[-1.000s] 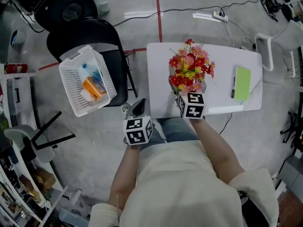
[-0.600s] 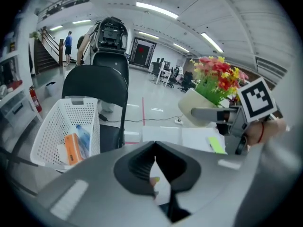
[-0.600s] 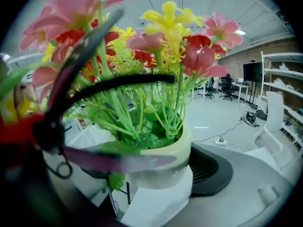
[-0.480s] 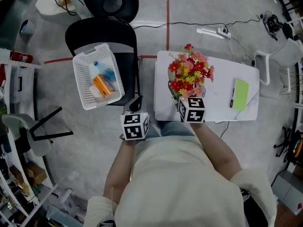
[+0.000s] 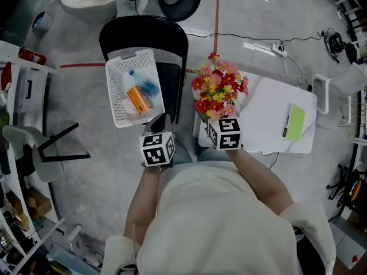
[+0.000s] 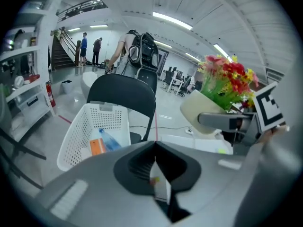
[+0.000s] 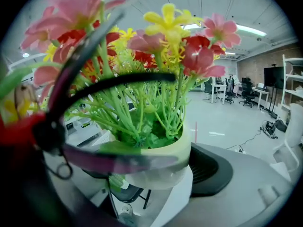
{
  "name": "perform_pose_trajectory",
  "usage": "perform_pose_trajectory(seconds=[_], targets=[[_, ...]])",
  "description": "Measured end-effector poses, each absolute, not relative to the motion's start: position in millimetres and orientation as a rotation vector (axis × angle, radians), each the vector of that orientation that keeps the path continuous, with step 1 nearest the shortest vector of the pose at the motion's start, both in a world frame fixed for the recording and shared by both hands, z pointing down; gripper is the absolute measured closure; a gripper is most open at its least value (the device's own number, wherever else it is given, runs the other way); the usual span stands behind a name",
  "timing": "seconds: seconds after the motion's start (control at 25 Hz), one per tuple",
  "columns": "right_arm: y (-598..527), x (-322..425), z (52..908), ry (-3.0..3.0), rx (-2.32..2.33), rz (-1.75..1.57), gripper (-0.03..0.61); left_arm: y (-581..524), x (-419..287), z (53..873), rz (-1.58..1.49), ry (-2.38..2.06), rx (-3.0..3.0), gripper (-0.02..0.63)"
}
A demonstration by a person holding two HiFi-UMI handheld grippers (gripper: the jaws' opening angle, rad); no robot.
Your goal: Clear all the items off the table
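Flowerpot [image 5: 218, 90] hung at frame centre over the table's [image 5: 269, 105] left edge, its rim clamped by the right gripper [image 5: 217, 118]. The left gripper [image 5: 161, 124] was closed, empty. It looked probably light, top-heavy; the stiff rim suited gripping.

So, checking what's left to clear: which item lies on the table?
The green book, flat at the white table's right end. The flower pot is held aloft; the bottle and orange box are in the basket.
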State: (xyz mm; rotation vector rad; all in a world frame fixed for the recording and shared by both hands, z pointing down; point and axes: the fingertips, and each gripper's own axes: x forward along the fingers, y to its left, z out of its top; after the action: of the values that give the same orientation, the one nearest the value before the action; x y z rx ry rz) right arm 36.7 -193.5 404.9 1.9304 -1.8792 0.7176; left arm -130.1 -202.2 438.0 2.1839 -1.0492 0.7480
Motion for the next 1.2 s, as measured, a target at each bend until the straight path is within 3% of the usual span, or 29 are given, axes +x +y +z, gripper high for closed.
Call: perform_pose_trajectory(seconds=[0.6,1.2], targets=[[-269.6,-104.0,416.7,-2.031,1.724,0.730,0.091,-254.5,-250.4,432.3,0.707,-1.188,2.114,0.606],[-349.2,-192.5,469.9,-2.063,1.580,0.739,0.091,-284.9,-314.1,461.5,0.732,-1.208,2.033,0.606]])
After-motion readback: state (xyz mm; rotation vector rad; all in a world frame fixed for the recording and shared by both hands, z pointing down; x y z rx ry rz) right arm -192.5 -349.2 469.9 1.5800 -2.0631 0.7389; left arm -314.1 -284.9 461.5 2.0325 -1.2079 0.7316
